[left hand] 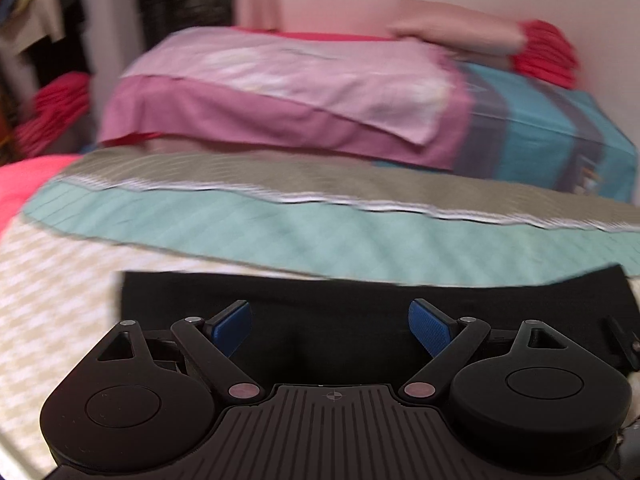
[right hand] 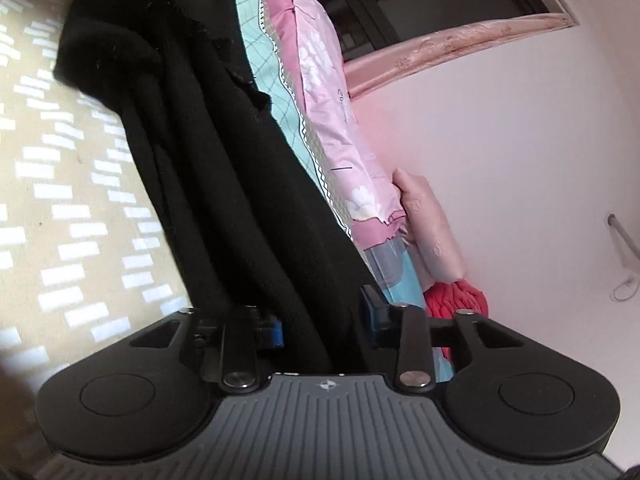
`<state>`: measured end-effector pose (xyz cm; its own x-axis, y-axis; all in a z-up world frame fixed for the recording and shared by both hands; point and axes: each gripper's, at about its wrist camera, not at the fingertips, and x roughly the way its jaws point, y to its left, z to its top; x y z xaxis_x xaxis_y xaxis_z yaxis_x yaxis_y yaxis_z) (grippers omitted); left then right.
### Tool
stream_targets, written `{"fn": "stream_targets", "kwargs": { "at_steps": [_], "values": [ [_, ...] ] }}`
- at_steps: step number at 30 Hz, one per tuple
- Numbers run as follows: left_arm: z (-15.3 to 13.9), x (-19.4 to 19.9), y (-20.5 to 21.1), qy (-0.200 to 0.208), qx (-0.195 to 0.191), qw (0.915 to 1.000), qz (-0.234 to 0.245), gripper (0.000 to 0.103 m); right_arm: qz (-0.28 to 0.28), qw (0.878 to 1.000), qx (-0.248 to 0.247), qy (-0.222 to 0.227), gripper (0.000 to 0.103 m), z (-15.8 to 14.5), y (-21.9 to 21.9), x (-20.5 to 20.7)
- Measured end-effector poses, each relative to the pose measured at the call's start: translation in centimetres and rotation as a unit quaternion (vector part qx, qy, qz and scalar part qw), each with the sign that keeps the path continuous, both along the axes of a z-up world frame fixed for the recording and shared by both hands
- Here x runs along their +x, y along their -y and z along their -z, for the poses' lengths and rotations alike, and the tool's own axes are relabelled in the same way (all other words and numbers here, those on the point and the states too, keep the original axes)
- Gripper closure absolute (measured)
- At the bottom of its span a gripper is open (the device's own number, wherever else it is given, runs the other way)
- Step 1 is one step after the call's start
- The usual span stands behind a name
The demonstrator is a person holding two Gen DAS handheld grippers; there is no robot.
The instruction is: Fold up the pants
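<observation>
The black pants (left hand: 320,300) lie flat on the patterned bedsheet (left hand: 48,300), just beyond my left gripper (left hand: 330,326). Its blue pads (left hand: 232,326) stand wide apart above the cloth, with nothing between them. In the right wrist view the black pants (right hand: 224,160) run in long folds from a bunched end at the top down into my right gripper (right hand: 324,328). The cloth fills the gap between its fingers, and the blue pads (right hand: 276,334) sit against it on both sides.
A teal and grey quilt (left hand: 320,236) lies behind the pants, with a pink folded blanket (left hand: 280,92) and a teal one (left hand: 560,128) stacked beyond it. Red cloth (left hand: 544,56) and a pink pillow (right hand: 436,232) rest by the white wall (right hand: 520,140).
</observation>
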<state>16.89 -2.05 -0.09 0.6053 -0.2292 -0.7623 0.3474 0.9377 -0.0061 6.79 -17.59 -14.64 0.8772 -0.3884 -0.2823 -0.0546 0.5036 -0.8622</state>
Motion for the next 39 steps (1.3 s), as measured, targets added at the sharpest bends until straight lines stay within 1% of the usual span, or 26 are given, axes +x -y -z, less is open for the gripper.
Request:
{"fn": "stream_targets", "kwargs": {
  "at_steps": [1, 2, 3, 4, 6, 7, 9, 10, 11, 12, 13, 15, 16, 17, 18, 19, 20, 21, 24, 26, 28, 30, 32, 33, 36, 39],
  "values": [
    [0.7, -0.2, 1.7, -0.003, -0.001, 0.9999, 0.017, 0.000, 0.009, 1.000, 0.016, 0.011, 0.048, -0.6, 0.1, 0.1],
    [1.5, -0.4, 3.3, -0.007, 0.003, 0.9993, 0.036, 0.000, 0.017, 0.999, 0.029, 0.013, 0.044, -0.9, 0.4, -0.1],
    [2.7, -0.6, 4.9, -0.010, 0.019, 0.9985, 0.051, 0.000, 0.019, 0.999, 0.031, 0.003, 0.038, -0.7, 0.7, -0.4],
    [4.0, -0.8, 6.1, -0.019, 0.043, 0.9971, 0.060, 0.000, 0.019, 1.000, 0.020, -0.001, 0.038, -0.3, 1.4, -0.7],
    [6.4, -1.0, 7.6, -0.039, 0.081, 0.9932, 0.074, 0.000, 0.043, 0.999, 0.005, 0.017, 0.037, -0.4, 3.4, -1.8],
    [6.8, -1.2, 7.6, -0.036, 0.081, 0.9933, 0.075, 0.000, 0.069, 0.997, 0.021, 0.026, 0.034, -0.9, 4.8, -2.3],
    [6.9, -1.5, 7.3, -0.026, 0.077, 0.9942, 0.070, 0.000, 0.134, 0.986, 0.088, 0.044, 0.031, -2.2, 7.4, -2.8],
    [6.9, -1.4, 7.3, -0.029, 0.076, 0.9942, 0.070, 0.000, 0.145, 0.981, 0.126, 0.040, 0.031, -2.5, 8.0, -3.0],
    [7.0, -1.4, 7.4, -0.030, 0.077, 0.9942, 0.069, 0.000, 0.149, 0.979, 0.135, 0.033, 0.033, -2.5, 7.8, -2.7],
    [7.0, -1.3, 7.5, -0.029, 0.082, 0.9939, 0.068, 0.000, 0.136, 0.983, 0.118, 0.031, 0.040, -2.3, 6.9, -2.6],
    [7.0, -1.3, 7.7, -0.026, 0.087, 0.9935, 0.069, 0.000, 0.111, 0.988, 0.104, 0.030, 0.043, -2.2, 6.0, -2.6],
    [6.9, -1.1, 8.0, -0.023, 0.095, 0.9929, 0.069, 0.000, 0.053, 0.993, 0.104, 0.025, 0.043, -2.5, 4.7, -2.4],
    [6.8, -1.0, 8.0, -0.022, 0.096, 0.9927, 0.069, 0.000, 0.039, 0.994, 0.102, 0.018, 0.044, -2.5, 4.9, -2.2],
    [6.8, -1.0, 8.0, -0.022, 0.097, 0.9926, 0.070, 0.000, 0.053, 0.993, 0.104, 0.016, 0.047, -2.6, 6.0, -1.8],
    [6.7, -1.2, 8.0, -0.023, 0.096, 0.9927, 0.069, 0.000, 0.093, 0.987, 0.129, 0.020, 0.050, -3.1, 7.9, -1.4],
    [6.7, -1.1, 7.9, -0.024, 0.095, 0.9930, 0.067, 0.000, 0.129, 0.974, 0.186, 0.022, 0.047, -3.8, 10.1, -1.3],
    [6.8, -1.0, 7.9, -0.029, 0.082, 0.9937, 0.071, 0.000, 0.153, 0.957, 0.245, 0.018, 0.048, -4.3, 11.9, -1.2],
    [6.8, -1.0, 7.9, -0.036, 0.070, 0.9943, 0.072, 0.000, 0.165, 0.950, 0.267, 0.008, 0.048, -4.3, 12.5, -1.3],
    [7.0, -0.9, 8.5, -0.027, 0.082, 0.9941, 0.067, 0.000, 0.145, 0.967, 0.208, 0.000, 0.048, -3.5, 10.8, -1.5],
    [7.0, -0.7, 8.5, -0.030, 0.083, 0.9939, 0.066, 0.000, 0.138, 0.969, 0.206, -0.008, 0.044, -3.9, 10.7, -1.5],
    [7.0, -0.3, 8.3, -0.036, 0.081, 0.9939, 0.066, 0.000, 0.116, 0.970, 0.214, -0.016, 0.026, -4.8, 10.8, -2.3],
    [7.0, 0.1, 8.1, -0.042, 0.079, 0.9939, 0.064, 0.000, 0.090, 0.967, 0.236, -0.019, 0.021, -6.0, 11.1, -3.6],
    [7.0, 0.3, 7.8, -0.050, 0.071, 0.9942, 0.063, 0.000, 0.068, 0.959, 0.274, -0.025, 0.021, -7.6, 11.5, -4.3],
    [7.0, 0.4, 7.6, -0.054, 0.067, 0.9943, 0.063, 0.000, 0.061, 0.951, 0.302, -0.018, 0.021, -8.5, 11.7, -4.6],
    [7.0, 0.6, 7.4, -0.064, 0.059, 0.9943, 0.061, 0.000, 0.056, 0.915, 0.399, 0.001, 0.024, -11.0, 12.1, -3.8],
    [6.6, 0.7, 7.0, -0.071, 0.043, 0.9943, 0.067, 0.000, 0.073, 0.890, 0.451, 0.011, 0.036, -11.5, 12.1, -1.0]
  ]
}}
